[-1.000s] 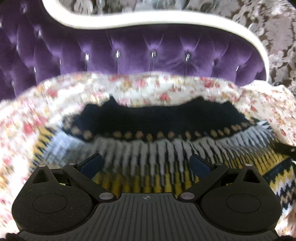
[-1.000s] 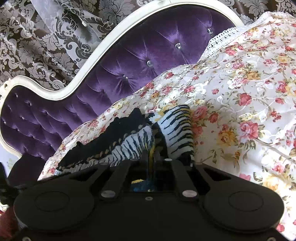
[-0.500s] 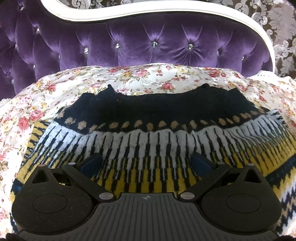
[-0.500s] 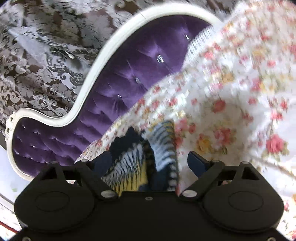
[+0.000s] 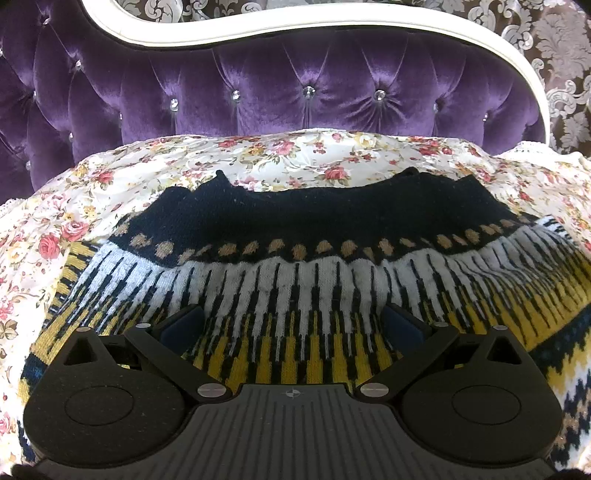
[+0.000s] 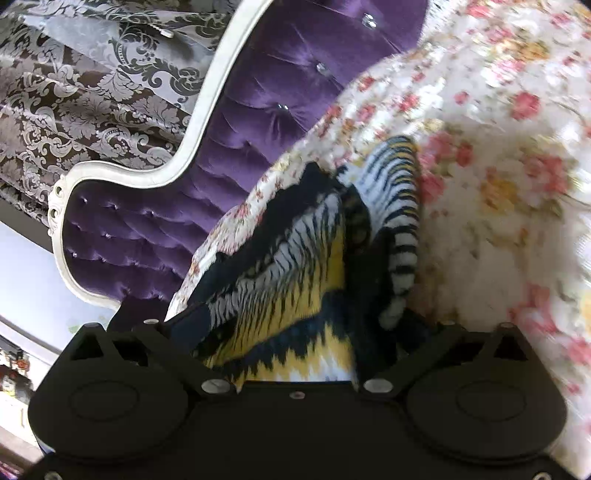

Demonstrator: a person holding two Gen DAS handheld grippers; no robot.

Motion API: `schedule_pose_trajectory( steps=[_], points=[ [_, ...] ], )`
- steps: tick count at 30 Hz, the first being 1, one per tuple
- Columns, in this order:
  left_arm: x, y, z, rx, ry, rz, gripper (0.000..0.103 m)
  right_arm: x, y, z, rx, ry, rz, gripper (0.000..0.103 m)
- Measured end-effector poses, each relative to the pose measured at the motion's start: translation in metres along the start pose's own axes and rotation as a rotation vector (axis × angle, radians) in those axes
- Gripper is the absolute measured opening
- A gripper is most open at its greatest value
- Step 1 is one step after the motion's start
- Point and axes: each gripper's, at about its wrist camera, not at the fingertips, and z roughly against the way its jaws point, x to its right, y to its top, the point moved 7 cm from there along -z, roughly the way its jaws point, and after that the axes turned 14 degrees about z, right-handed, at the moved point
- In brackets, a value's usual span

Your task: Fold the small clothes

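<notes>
Lying flat, the striped sweater (image 5: 295, 280) sits under both wide-spread, empty fingers (image 5: 183, 325).

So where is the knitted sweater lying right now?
The knitted sweater lies on the floral bedspread, in front of the purple tufted headboard; in the right wrist view it bunches between the open right gripper fingers.

A big purple headboard (image 5: 295, 88) with shiny buttons stands at 12 o'clock in the left view. It has a curvy white frame (image 5: 369, 31). A sheet with red and yellow flowers (image 5: 295, 155) covers the bed. A brown and silver curtain (image 6: 74, 92) hangs at 10 o'clock in the right view.
</notes>
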Motion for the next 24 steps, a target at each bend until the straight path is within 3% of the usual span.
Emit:
schedule_pose_trajectory(
  steps=[4, 8, 12, 14, 17, 20, 21, 24],
  points=[
    [0.0, 0.003, 0.001, -0.027, -0.005, 0.01, 0.103, 0.0, 0.008, -0.003, 0.032, -0.055, -0.06, 0.103],
    [-0.004, 0.025, -0.004, -0.07, -0.023, 0.084, 0.102, 0.0, 0.007, -0.003, 0.021, -0.048, -0.047, 0.103],
    [-0.004, 0.037, -0.021, -0.076, 0.024, 0.094, 0.102, -0.001, 0.006, -0.001, 0.015, -0.058, -0.044, 0.102],
    [0.001, 0.035, -0.031, -0.068, 0.071, 0.049, 0.103, -0.001, 0.006, -0.001, 0.011, -0.074, -0.041, 0.096],
    [0.005, 0.032, -0.034, -0.032, 0.092, 0.036, 0.103, -0.003, 0.005, -0.003, -0.007, -0.102, -0.008, 0.078],
    [0.001, 0.034, -0.033, -0.04, 0.074, 0.035, 0.103, -0.003, 0.004, -0.004, -0.017, -0.108, 0.005, 0.059],
    [0.001, 0.035, -0.03, -0.046, 0.067, 0.038, 0.101, -0.003, 0.004, -0.004, -0.014, -0.105, 0.006, 0.047],
    [-0.004, 0.036, -0.015, -0.053, 0.032, 0.085, 0.093, -0.006, 0.006, 0.001, 0.002, -0.101, 0.017, 0.043]
  ],
)
